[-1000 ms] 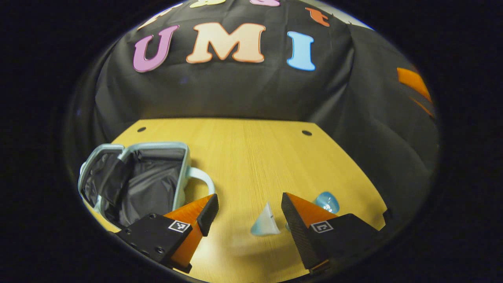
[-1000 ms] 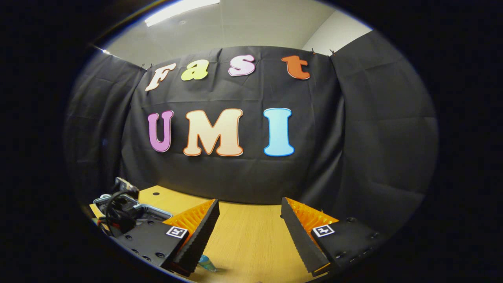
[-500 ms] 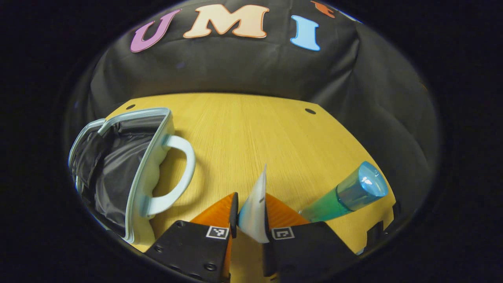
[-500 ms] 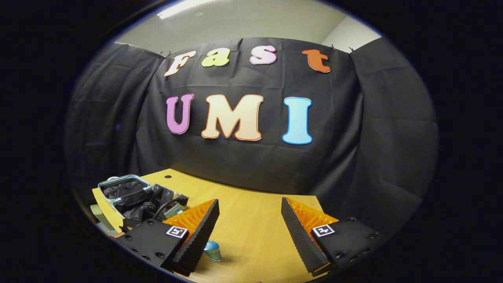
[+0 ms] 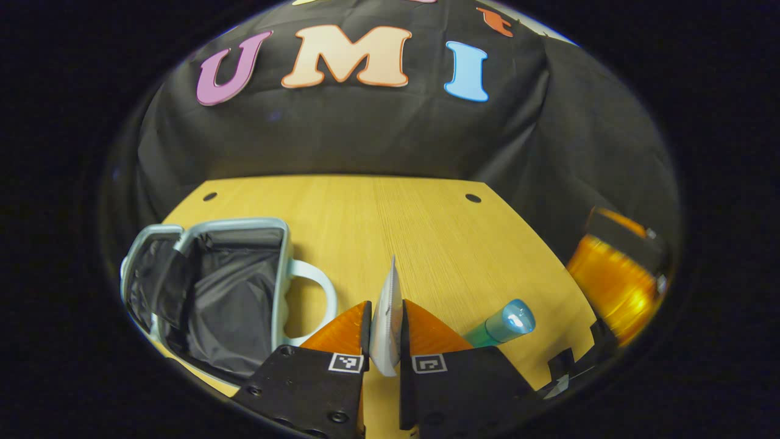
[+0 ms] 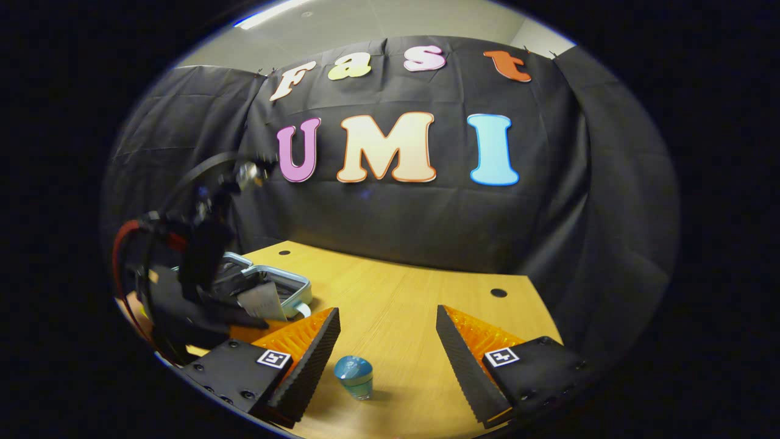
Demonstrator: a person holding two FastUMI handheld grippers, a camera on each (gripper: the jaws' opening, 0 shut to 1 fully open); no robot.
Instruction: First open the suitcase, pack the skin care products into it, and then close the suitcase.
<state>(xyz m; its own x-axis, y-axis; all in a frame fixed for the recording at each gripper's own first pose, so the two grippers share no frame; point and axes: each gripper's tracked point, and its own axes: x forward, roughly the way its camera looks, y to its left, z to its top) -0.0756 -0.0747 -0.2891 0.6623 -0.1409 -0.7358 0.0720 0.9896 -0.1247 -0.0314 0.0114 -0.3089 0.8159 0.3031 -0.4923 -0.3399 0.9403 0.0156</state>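
Left gripper [image 5: 385,332], seen in the left gripper view, pinches a flat white tube [image 5: 388,317] between both fingers, its crimped edge pointing up, above the wooden table [image 5: 426,238]; the open suitcase [image 5: 213,286] lies to its left, dark lining exposed and handle facing the gripper, while a blue-capped bottle [image 5: 503,325] rests on the table to the right. Carrying the tube clear over the near rim before letting go, low inside the lining, looks the surest course, since a flat tube can slip when tilted. In the right gripper view, the right gripper [image 6: 388,356] hangs wide open and empty over the table, the bottle [image 6: 354,376] lying just before its fingers, with the suitcase [image 6: 286,286] beyond at left.
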